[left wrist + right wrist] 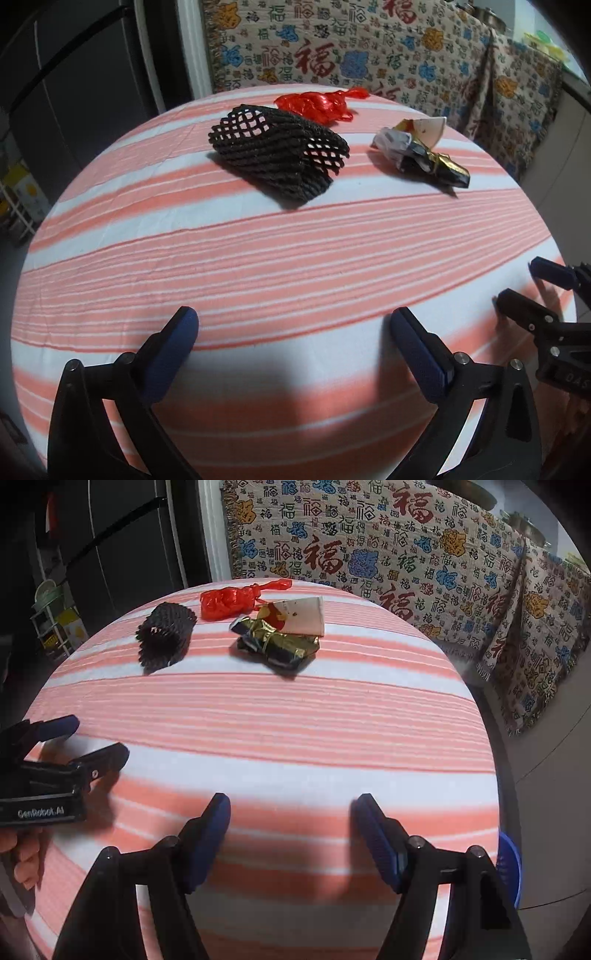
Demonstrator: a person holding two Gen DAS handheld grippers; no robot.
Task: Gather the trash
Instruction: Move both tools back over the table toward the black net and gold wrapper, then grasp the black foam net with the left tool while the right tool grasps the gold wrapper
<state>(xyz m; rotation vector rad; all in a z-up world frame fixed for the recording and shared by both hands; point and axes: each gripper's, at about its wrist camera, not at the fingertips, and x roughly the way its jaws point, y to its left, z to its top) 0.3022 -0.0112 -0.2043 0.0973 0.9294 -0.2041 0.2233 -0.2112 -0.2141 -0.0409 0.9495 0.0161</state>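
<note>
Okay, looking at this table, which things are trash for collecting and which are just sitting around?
Trash to collect:
- black foam net
- red plastic bag
- crumpled gold and black wrapper
- white paper piece

Just there:
- striped tablecloth
- patterned blanket
- blue tub beside the table
- dark fridge

Left gripper and right gripper are open, empty.

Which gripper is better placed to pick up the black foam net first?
Left, probably. The black foam net lies nearly straight ahead of the left gripper, whose jaws are open and empty. From the right gripper it sits off to the left, while the crumpled gold wrapper lies ahead.
</note>
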